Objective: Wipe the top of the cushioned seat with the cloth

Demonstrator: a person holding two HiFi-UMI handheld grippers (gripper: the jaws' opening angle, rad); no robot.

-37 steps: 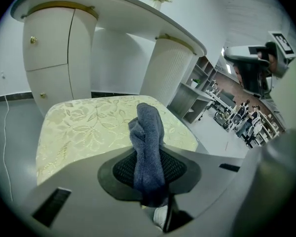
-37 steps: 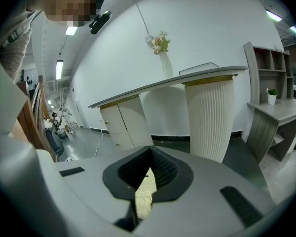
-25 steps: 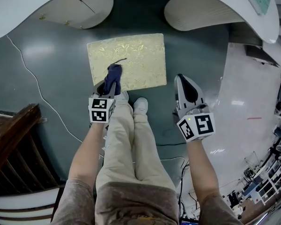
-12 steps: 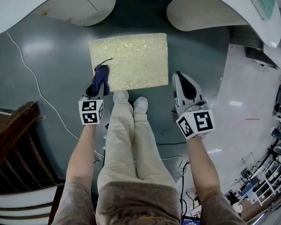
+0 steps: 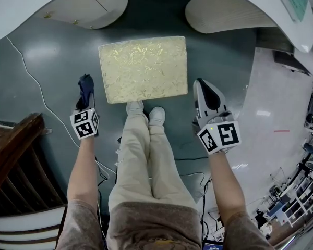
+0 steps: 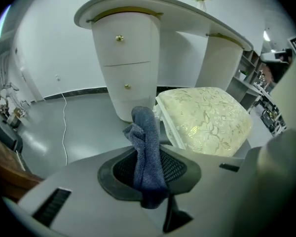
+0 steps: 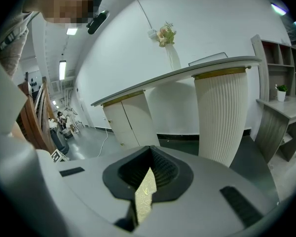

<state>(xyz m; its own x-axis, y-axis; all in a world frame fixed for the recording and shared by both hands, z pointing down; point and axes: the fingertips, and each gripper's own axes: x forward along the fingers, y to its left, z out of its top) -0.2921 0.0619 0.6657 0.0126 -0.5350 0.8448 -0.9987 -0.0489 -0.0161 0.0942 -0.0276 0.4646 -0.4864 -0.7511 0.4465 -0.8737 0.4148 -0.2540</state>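
- Dark-blue towelling cloth (image 6: 147, 147) is pinched between the jaws of your left gripper (image 5: 84, 103). Its bunched end stands up past the tips, and a short tail hangs below them.
- Gold-patterned and rectangular, the cushioned seat (image 5: 143, 69) lies to the right of that gripper. The cloth is off the seat top and held beside the seat's left edge, over the floor.
- Your right gripper (image 5: 200, 86) has its jaws pressed almost together with nothing held. The right gripper view shows only a thin slit between them, and a sliver of the gold fabric shows through it.
- That gripper hangs just off the seat's right front corner, apart from it.
- Your white shoes (image 5: 146, 112) sit at the seat's near edge, between the two grippers. Your beige-trousered legs (image 5: 146, 160) run back from them.
- Under everything is the glossy grey-green floor (image 5: 57, 61), with a thin white cable (image 5: 36, 90) trailing across it to the left of the cloth.
- Beyond the seat stands a curved white dressing table (image 6: 138, 6). Its left pedestal has two drawers with brass knobs (image 6: 121, 58), and its right pedestal is ribbed (image 7: 222, 112).
- On the table top is a slim vase of pale flowers (image 7: 166, 36).
- At your lower left, dark brown wooden furniture (image 5: 15, 160) shows at the edge of the head view.
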